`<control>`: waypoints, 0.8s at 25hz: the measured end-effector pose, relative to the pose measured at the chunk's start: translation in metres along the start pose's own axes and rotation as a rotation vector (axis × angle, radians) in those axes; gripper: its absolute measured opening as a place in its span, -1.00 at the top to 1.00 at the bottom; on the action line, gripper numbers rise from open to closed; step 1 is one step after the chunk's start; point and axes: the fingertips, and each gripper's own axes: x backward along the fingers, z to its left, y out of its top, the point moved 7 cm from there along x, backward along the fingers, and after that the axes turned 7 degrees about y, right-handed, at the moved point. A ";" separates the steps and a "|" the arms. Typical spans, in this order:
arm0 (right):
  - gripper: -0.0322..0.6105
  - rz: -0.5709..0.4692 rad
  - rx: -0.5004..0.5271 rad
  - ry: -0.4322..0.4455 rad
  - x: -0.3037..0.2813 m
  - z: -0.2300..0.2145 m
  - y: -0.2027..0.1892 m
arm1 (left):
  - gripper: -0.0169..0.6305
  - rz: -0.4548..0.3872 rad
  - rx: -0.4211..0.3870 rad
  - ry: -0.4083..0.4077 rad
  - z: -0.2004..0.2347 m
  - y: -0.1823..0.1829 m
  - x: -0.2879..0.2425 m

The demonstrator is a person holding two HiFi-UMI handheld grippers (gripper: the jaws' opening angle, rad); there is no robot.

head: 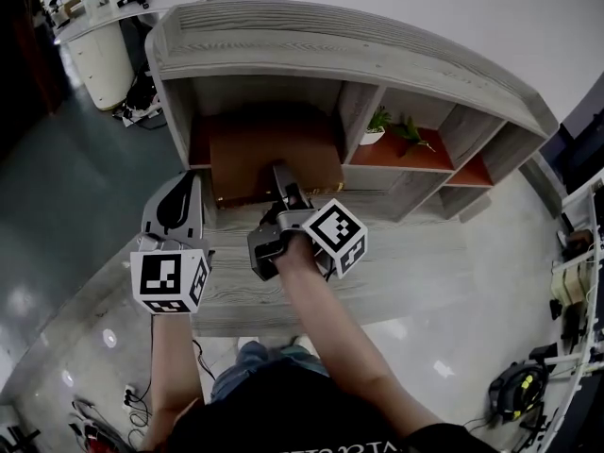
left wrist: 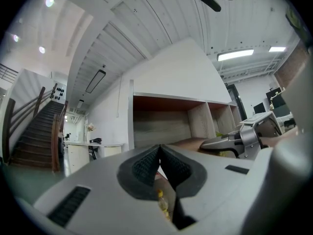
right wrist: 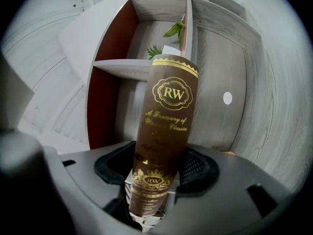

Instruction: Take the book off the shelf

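A brown book (head: 274, 154) with gold trim lies in the left compartment of the grey wooden shelf (head: 330, 55), its near edge sticking out. My right gripper (head: 283, 182) reaches onto that edge. In the right gripper view the book's spine (right wrist: 168, 126), stamped "RW" in gold, fills the gap between the two pads of the right gripper (right wrist: 156, 173), which is shut on it. My left gripper (head: 184, 187) hangs to the left of the book, in front of the shelf's left wall. Its pads (left wrist: 146, 165) meet with nothing held. It also sees the right gripper (left wrist: 239, 141).
A small green plant (head: 382, 125) in a white pot stands in the middle compartment. The right compartments have red-brown floors (head: 472, 173). A white desk (head: 99, 45) is at the far left, and cables and gear (head: 519, 390) lie on the floor at right.
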 end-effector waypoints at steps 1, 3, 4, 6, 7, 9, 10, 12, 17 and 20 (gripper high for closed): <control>0.09 0.001 0.000 0.012 0.003 0.000 -0.001 | 0.92 -0.001 0.000 -0.002 -0.001 0.000 0.001; 0.11 0.007 0.001 0.038 0.009 -0.002 -0.002 | 0.92 -0.003 0.000 -0.006 -0.002 0.001 0.003; 0.12 0.013 0.000 0.053 0.011 -0.003 -0.002 | 0.92 -0.004 0.001 -0.009 -0.003 0.001 0.004; 0.14 0.031 -0.001 0.084 0.016 -0.005 -0.004 | 0.92 -0.003 0.003 -0.014 -0.005 0.001 0.004; 0.15 0.040 -0.001 0.098 0.019 -0.005 -0.004 | 0.92 -0.003 0.004 -0.017 -0.006 0.001 0.005; 0.16 0.059 0.004 0.120 0.025 -0.005 -0.006 | 0.92 -0.002 0.007 -0.021 -0.007 0.000 0.006; 0.16 0.069 0.016 0.127 0.028 -0.005 -0.006 | 0.92 -0.003 0.008 -0.023 -0.008 0.001 0.007; 0.17 0.089 0.055 0.125 0.036 -0.004 -0.005 | 0.92 -0.005 0.011 -0.027 -0.009 0.001 0.008; 0.18 0.109 0.122 0.161 0.051 0.000 0.000 | 0.92 -0.013 0.018 -0.030 -0.009 0.003 0.011; 0.20 0.129 0.195 0.140 0.062 0.004 0.004 | 0.92 -0.018 0.023 -0.034 -0.008 0.005 0.013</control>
